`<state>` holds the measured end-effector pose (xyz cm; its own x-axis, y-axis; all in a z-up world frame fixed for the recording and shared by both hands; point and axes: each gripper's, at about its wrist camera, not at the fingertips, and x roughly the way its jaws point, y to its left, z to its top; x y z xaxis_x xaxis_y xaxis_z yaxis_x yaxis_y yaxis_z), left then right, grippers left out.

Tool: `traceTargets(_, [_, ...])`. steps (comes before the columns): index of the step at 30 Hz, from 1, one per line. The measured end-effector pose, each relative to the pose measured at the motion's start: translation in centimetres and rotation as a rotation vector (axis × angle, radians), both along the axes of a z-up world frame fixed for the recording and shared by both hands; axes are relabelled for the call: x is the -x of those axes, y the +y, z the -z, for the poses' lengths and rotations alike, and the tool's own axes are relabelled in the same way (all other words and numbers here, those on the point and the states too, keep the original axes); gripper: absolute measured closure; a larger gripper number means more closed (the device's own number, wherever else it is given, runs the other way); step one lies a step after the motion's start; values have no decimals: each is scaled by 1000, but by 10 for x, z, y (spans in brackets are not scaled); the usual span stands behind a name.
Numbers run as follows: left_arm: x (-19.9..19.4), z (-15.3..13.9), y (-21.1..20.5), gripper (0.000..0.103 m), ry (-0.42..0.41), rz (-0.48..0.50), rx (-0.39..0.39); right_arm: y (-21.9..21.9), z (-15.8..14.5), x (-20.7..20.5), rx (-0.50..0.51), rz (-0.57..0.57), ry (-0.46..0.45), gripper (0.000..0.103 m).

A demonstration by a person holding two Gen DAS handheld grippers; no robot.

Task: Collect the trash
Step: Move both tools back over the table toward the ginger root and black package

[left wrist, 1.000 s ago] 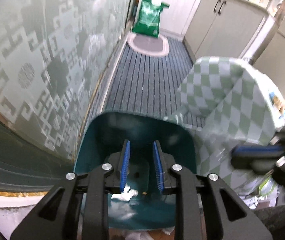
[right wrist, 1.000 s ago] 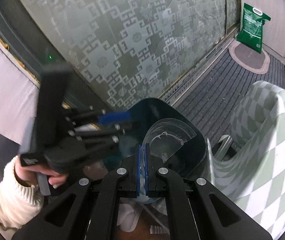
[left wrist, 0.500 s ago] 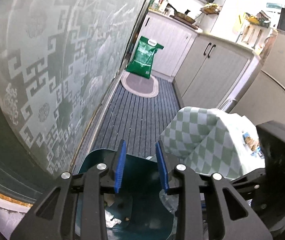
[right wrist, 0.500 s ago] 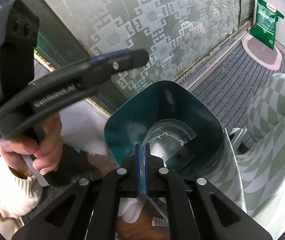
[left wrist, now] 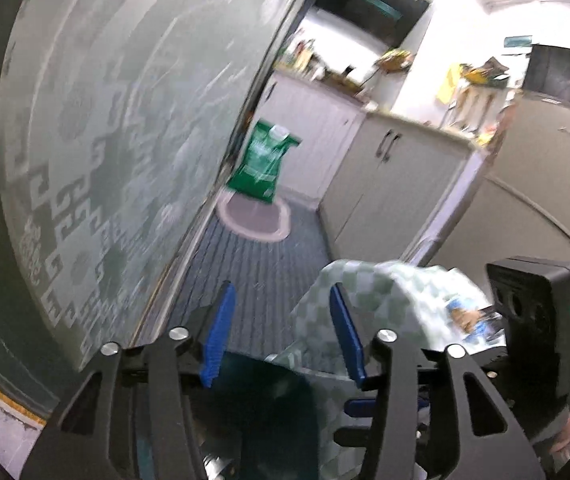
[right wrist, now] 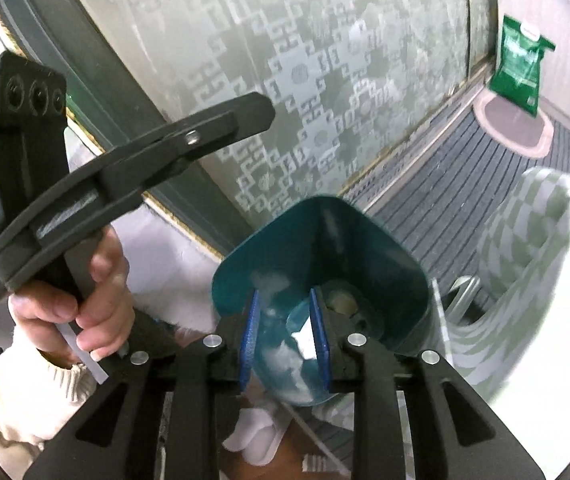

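Right gripper (right wrist: 285, 336) is held pointing down and forward, blue fingers (right wrist: 249, 336) spread apart, nothing pinched. Left gripper (left wrist: 283, 336) is raised and tipped up, also spread wide, and is gripped by a bare hand (right wrist: 81, 300) in a cream sleeve.

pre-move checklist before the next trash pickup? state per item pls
1. Right gripper open, nothing between pads: ok.
2. Left gripper open and empty: ok.
3. Bin upright, mouth unobstructed: ok.
4. Dropped trash inside bin: ok, white scraps visible.
5. Next trash located: cannot tell; white bits lie below the bin, blurred.
6. Grippers apart from each other: ok.
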<state>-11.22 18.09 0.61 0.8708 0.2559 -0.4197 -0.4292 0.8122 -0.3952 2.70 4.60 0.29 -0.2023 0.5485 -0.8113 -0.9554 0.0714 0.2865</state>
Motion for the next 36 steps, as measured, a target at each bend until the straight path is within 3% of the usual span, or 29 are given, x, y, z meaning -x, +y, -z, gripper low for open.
traceTargets(7, [-5, -13, -18, 38, -103, 68, -47, -19, -25, -23, -88, 76, -36, 77])
traceTargets(22, [-47, -22, -61, 19, -149, 180, -56, -105, -65, -95, -203, 304, -119, 50])
traceTargets(30, [-81, -21, -96, 18, -113, 240, -82, -165, -79, -139, -239, 459, -162, 44])
traceTargets(36, [-120, -13, -124, 18, -29, 264, -101, -198, -78, -160, -243, 546, -186, 42])
